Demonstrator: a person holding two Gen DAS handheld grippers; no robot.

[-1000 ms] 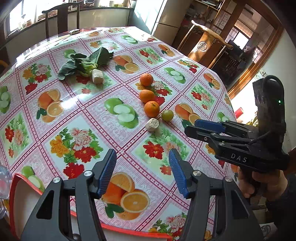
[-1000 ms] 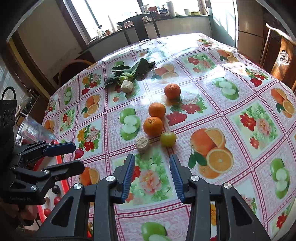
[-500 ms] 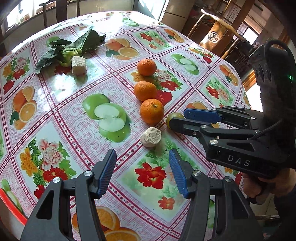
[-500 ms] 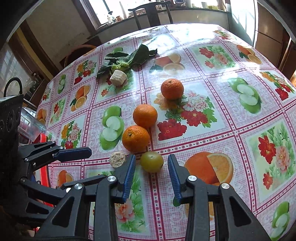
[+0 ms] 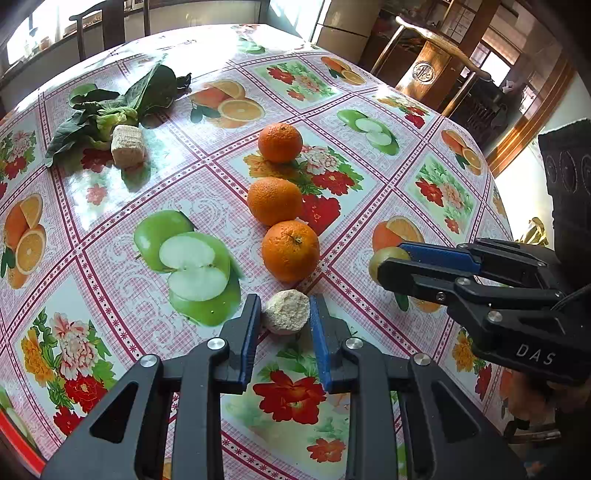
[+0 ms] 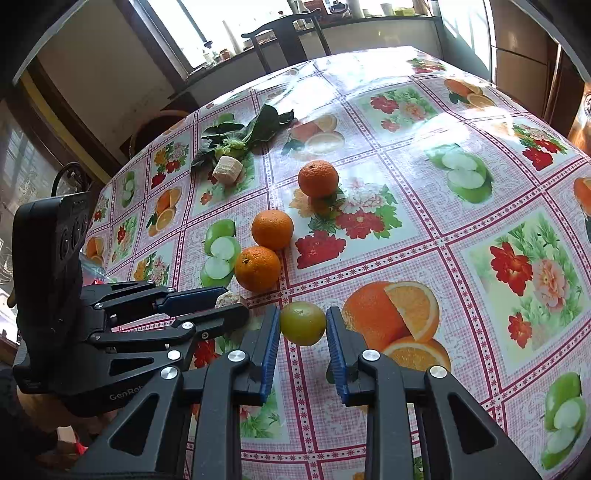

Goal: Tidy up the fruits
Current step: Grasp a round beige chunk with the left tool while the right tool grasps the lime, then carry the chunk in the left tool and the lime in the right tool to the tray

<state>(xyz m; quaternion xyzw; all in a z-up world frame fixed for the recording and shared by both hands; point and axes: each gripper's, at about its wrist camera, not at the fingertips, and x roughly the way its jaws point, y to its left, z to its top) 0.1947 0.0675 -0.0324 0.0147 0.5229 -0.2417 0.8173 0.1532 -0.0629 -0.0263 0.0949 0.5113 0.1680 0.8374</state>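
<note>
A crumbly beige lump (image 5: 286,312) lies on the fruit-print tablecloth (image 5: 110,280). My left gripper (image 5: 285,306) is closing on it, both blue pads against its sides. To the right, my right gripper (image 6: 302,317) is closing on a small green fruit (image 6: 303,323), its pads touching both sides. Each gripper shows in the other's view: the right gripper (image 5: 388,258) with the green fruit (image 5: 376,258) at its tips, the left gripper (image 6: 231,302) with the lump (image 6: 229,295). Three oranges (image 5: 290,250) (image 5: 274,200) (image 5: 280,142) run in a line just beyond.
Leafy greens (image 5: 122,99) and a pale beige block (image 5: 127,146) lie at the far left of the table. A red-rimmed tray (image 5: 18,446) sits at the near left edge. Wooden chairs (image 6: 284,33) stand around the table, and the table edge (image 5: 495,177) drops off at the right.
Both grippers came forward and down to the table. The left jaws closed from wide apart onto the beige lump, and the right jaws narrowed around the green fruit.
</note>
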